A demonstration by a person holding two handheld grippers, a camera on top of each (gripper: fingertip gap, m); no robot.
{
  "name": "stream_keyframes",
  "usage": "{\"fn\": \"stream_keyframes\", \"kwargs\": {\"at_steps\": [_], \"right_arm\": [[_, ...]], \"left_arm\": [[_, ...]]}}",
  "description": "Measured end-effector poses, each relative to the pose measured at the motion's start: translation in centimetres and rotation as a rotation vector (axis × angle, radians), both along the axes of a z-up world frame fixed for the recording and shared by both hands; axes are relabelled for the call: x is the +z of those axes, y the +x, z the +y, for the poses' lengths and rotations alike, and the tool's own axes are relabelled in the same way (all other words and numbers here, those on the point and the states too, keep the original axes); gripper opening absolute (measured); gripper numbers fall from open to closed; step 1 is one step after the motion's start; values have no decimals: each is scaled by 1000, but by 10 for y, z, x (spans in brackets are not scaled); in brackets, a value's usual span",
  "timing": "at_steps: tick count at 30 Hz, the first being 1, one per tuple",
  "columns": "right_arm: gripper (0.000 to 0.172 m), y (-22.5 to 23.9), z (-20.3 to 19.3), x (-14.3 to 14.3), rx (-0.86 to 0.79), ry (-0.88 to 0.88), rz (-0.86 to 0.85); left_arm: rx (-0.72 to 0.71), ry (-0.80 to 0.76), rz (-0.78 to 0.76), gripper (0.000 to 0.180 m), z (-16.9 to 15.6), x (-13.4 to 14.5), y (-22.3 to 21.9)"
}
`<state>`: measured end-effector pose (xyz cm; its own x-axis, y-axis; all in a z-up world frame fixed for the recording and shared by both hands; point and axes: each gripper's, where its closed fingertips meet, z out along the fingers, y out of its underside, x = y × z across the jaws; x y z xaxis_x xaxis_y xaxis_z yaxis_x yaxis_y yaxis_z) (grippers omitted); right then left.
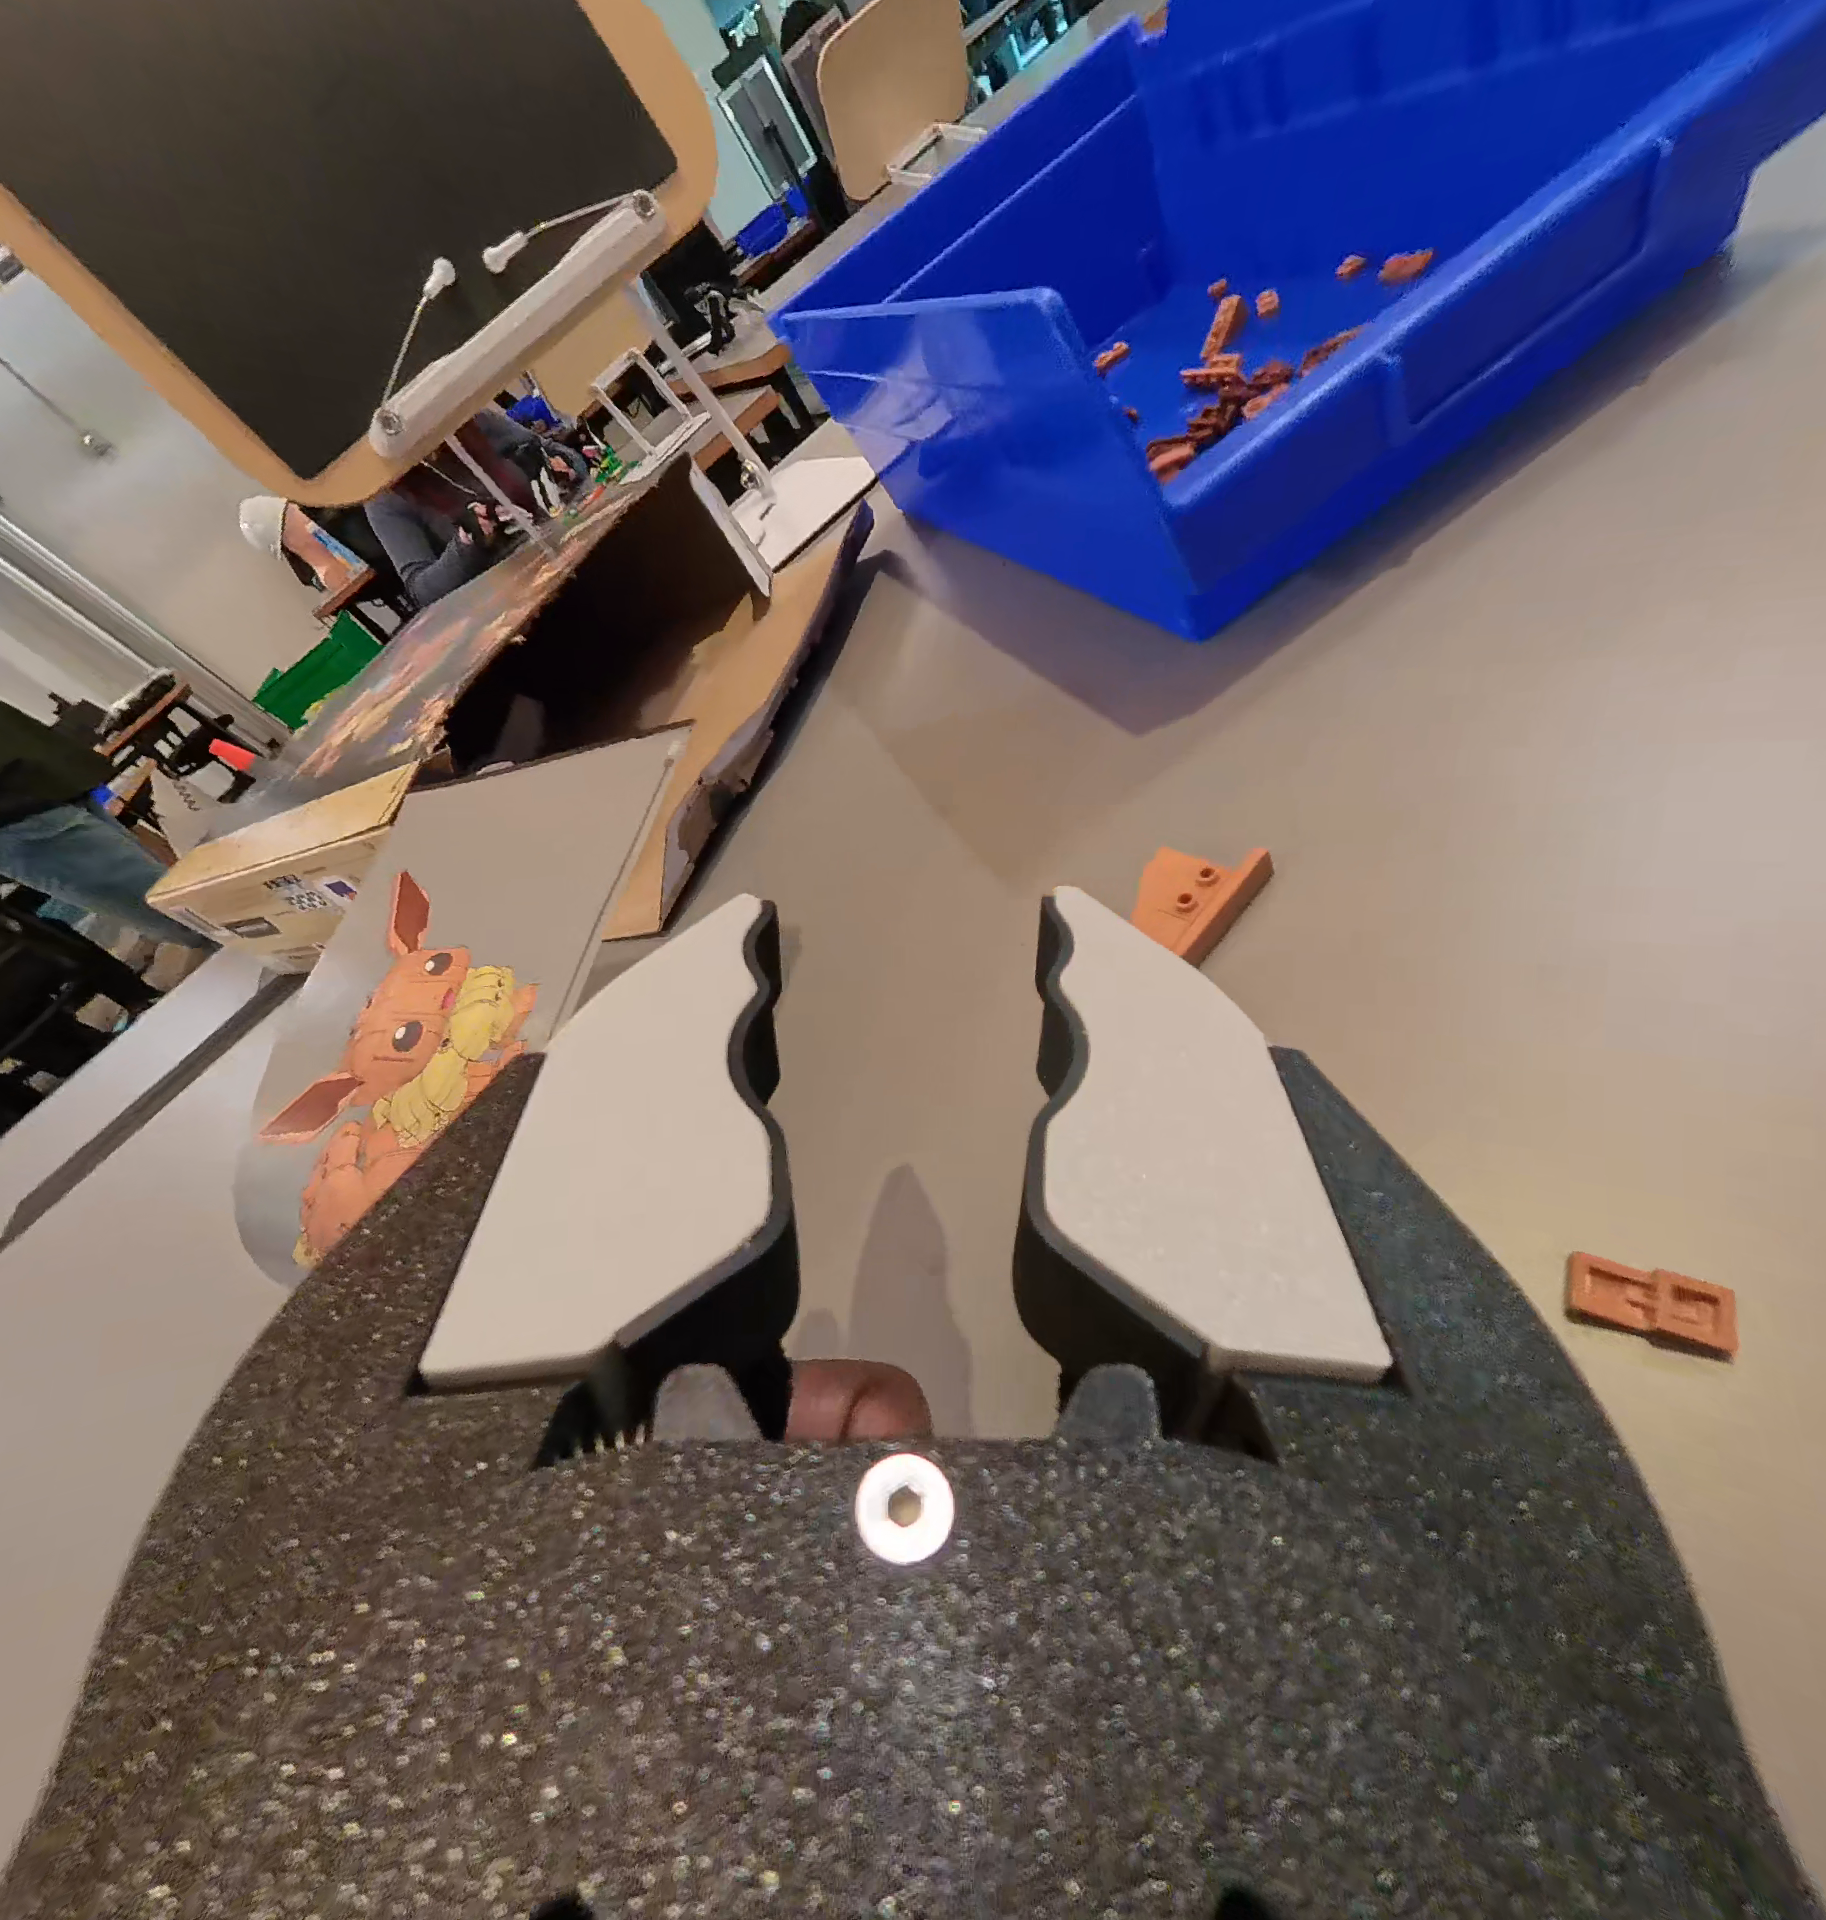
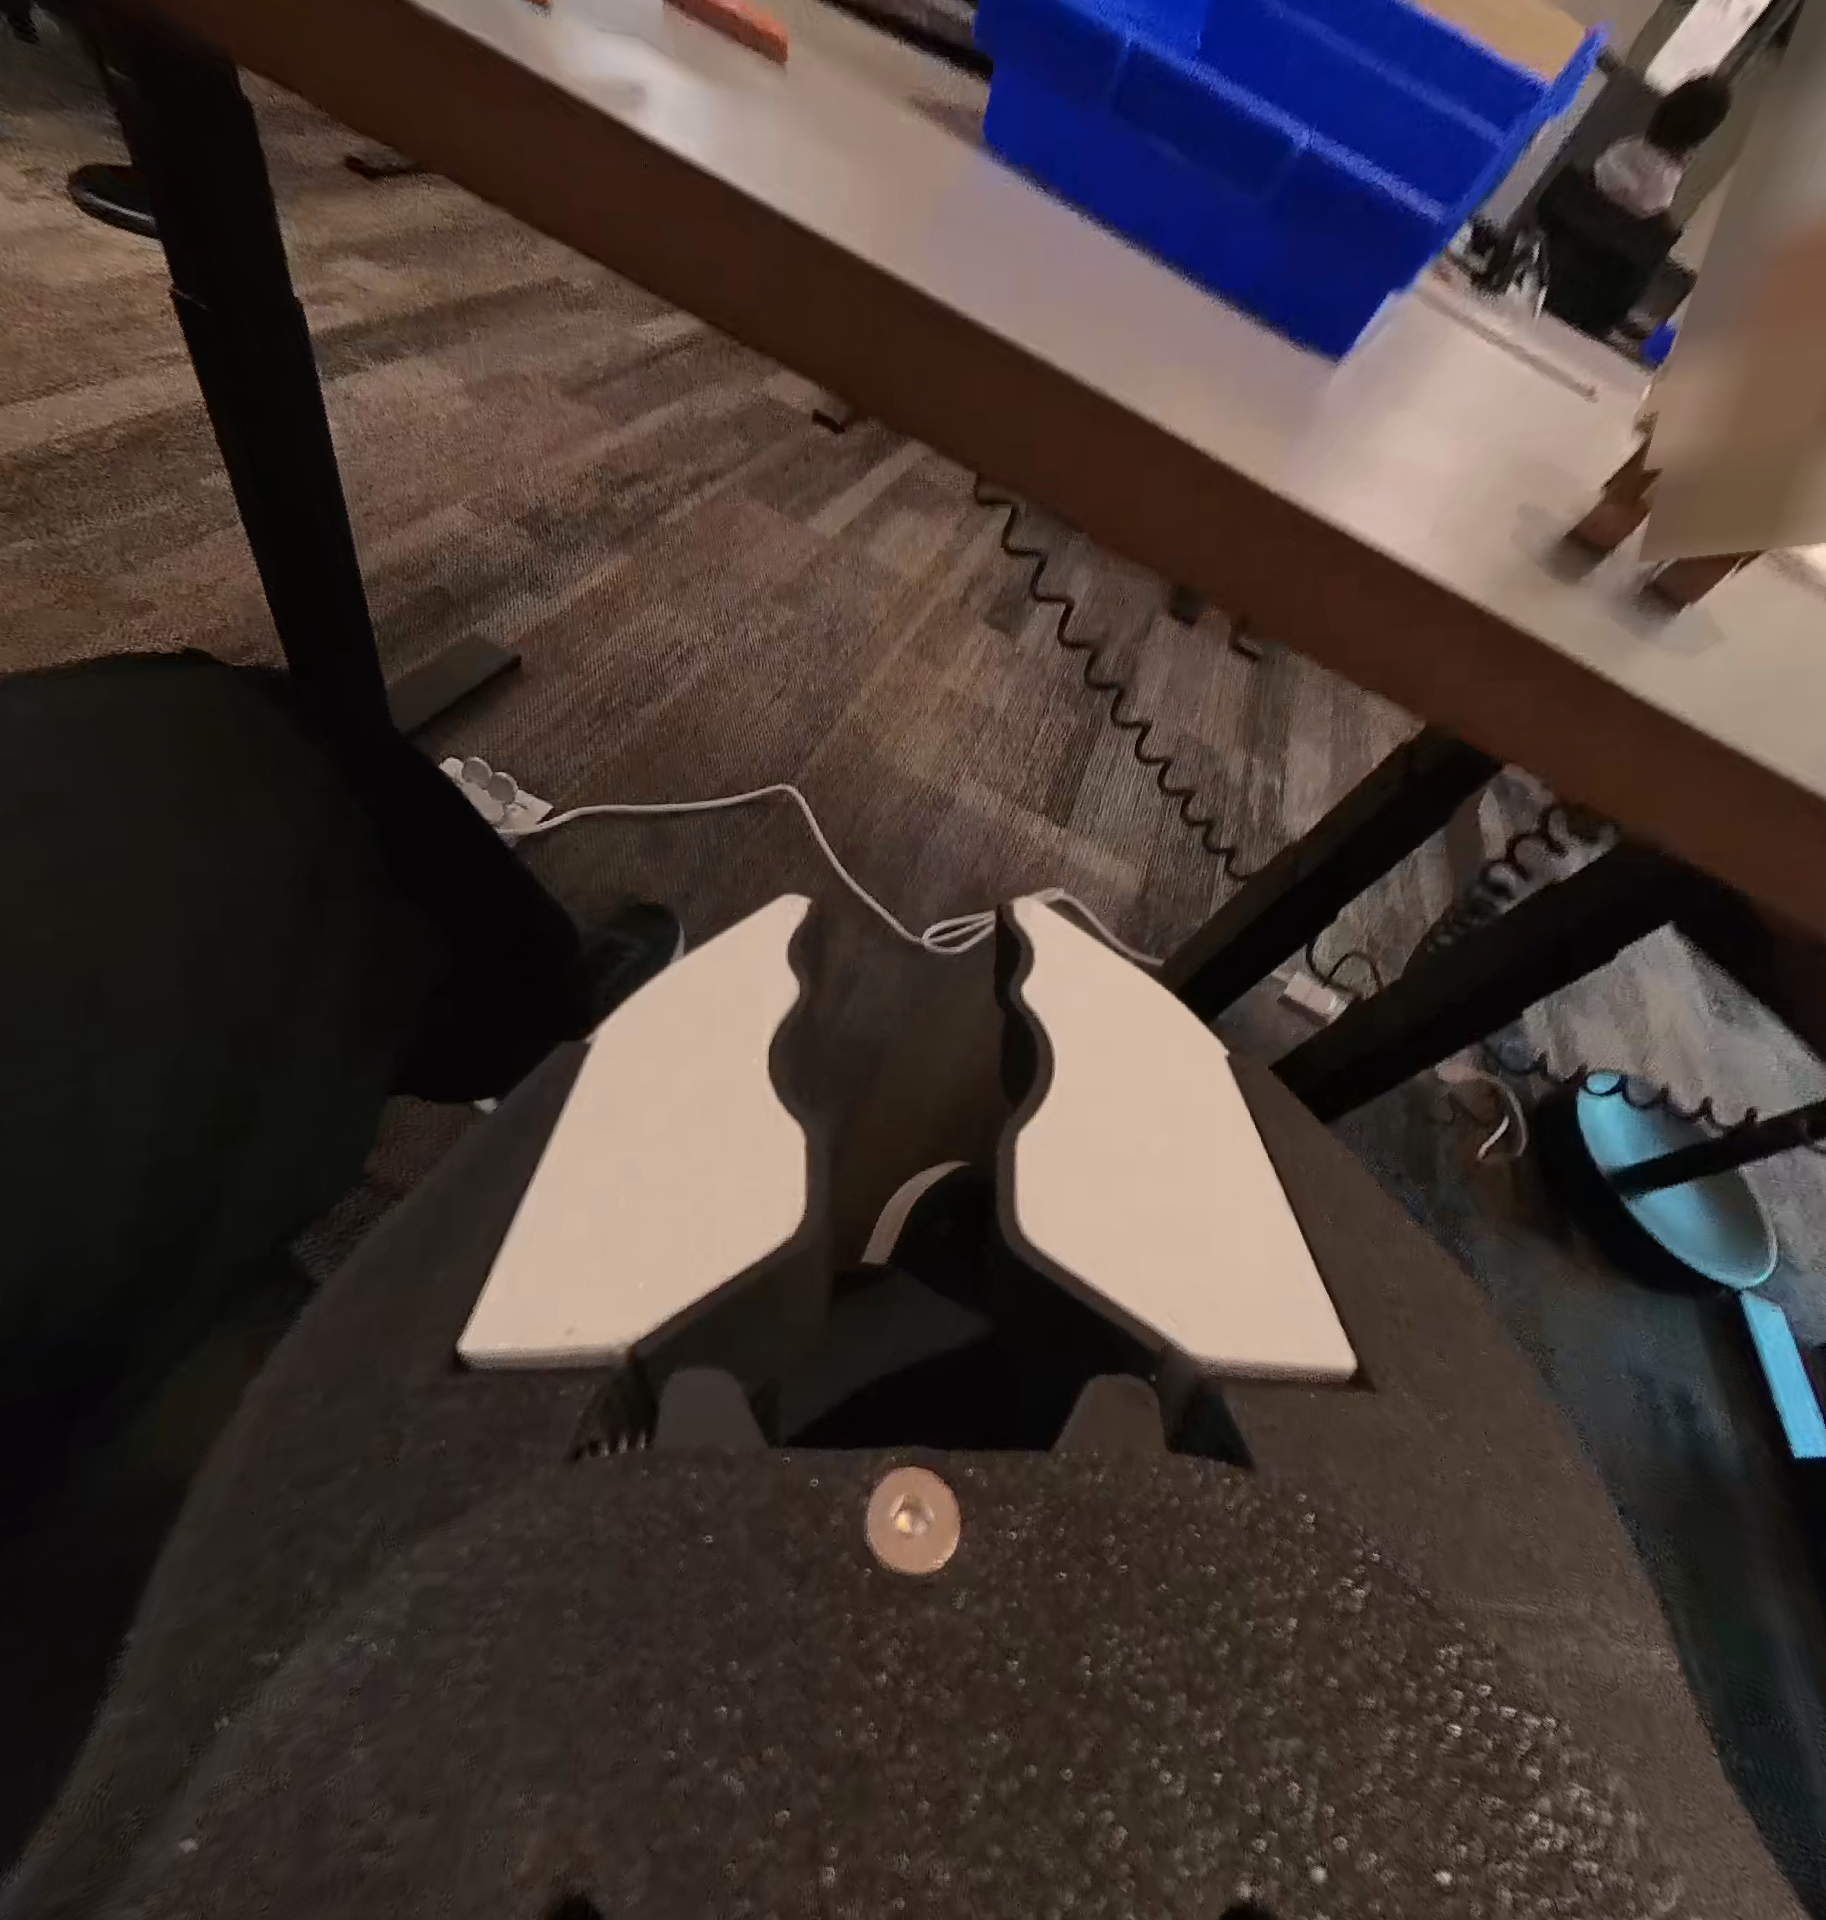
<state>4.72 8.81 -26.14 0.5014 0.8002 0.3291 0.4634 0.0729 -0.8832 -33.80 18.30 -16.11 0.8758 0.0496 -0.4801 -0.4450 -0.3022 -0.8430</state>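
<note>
Both grippers open and bare: left over the table, right below its edge.

My left gripper (image 1: 909, 935) hangs over the grey table (image 1: 1511, 831), jaws wide apart, only bare tabletop between them. Nearest it is an orange wedge (image 1: 1205, 899), just beside the right fingertip (image 1: 1070, 920) and partly hidden behind it; I cannot tell whether they touch. An orange plate (image 1: 1652, 1304) lies farther right. A blue bin (image 1: 1304, 312) holding small brown pieces (image 1: 1226, 384) stands well beyond. A booklet (image 1: 452, 987) lies left, a cardboard box (image 1: 618, 665) behind it. My right gripper (image 2: 904, 925) points at carpet (image 2: 680, 623), jaws apart, above a white cable (image 2: 784, 805) on the floor.
</note>
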Motion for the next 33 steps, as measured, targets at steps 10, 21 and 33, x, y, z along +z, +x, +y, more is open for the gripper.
{"fn": "stream_keyframes", "kwargs": {"at_steps": [10, 21, 33], "right_arm": [[31, 3, 9, -33, -40, -154, 15], [30, -12, 0, -35, 13, -143, -19], [30, -16, -2, -41, 28, -147, -45]], "left_arm": [[-4, 28, -40, 47, 0, 4, -3], [-12, 44, 36, 46, -5, 5, 4], [-9, 54, 52, 45, -6, 6, 5]]}}
